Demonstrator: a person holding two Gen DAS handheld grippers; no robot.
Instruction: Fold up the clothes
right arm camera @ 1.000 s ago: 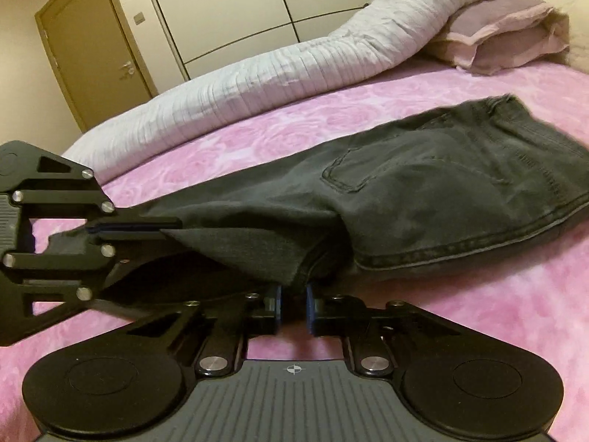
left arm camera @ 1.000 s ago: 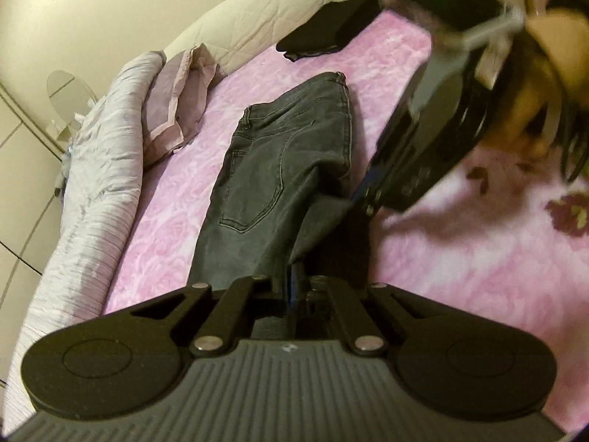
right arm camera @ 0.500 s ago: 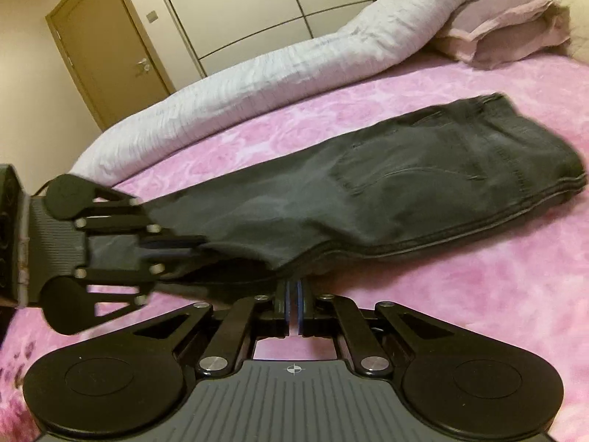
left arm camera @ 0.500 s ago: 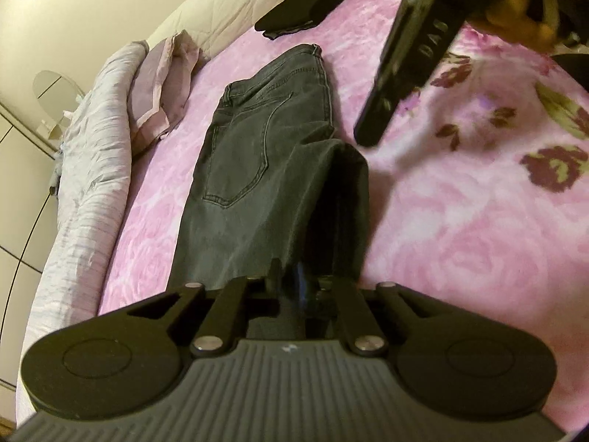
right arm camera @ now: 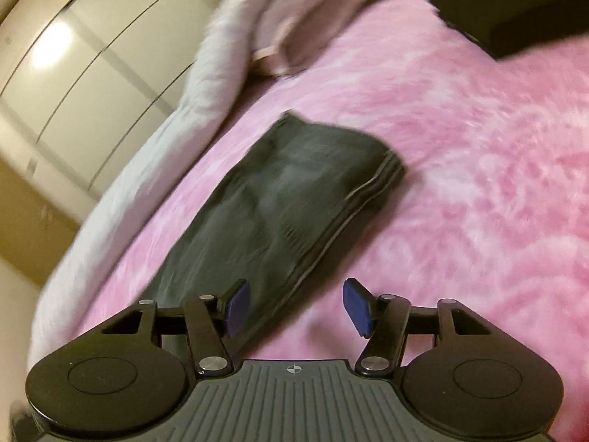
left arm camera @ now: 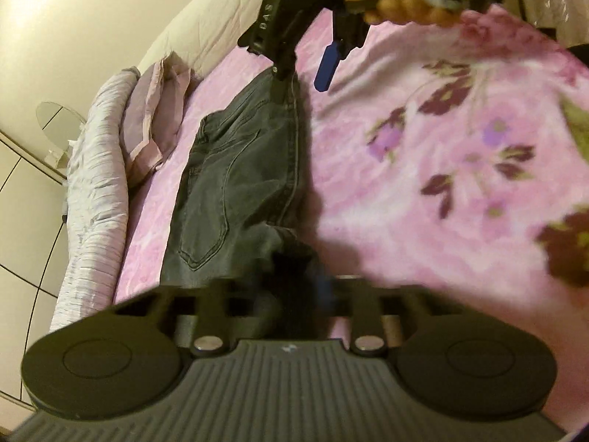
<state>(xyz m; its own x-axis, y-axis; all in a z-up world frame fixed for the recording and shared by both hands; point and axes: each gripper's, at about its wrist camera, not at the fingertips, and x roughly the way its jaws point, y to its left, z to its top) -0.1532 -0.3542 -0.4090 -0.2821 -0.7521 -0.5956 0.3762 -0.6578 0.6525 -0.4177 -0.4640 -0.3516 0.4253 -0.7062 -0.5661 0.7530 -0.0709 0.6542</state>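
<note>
A big pink blanket [right arm camera: 460, 184] covers the bed. The dark jeans [right arm camera: 294, 199] lie flat on it, beside a rolled quilt [left arm camera: 95, 199] (pale and long). The right gripper [right arm camera: 296, 307] is wide open above the jeans. The left gripper [left arm camera: 298, 287] is blurry, so I cannot tell its jaws

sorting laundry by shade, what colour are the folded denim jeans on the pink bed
Dark charcoal grey, slightly faded. The folded denim jeans show best in the left wrist view.
</note>
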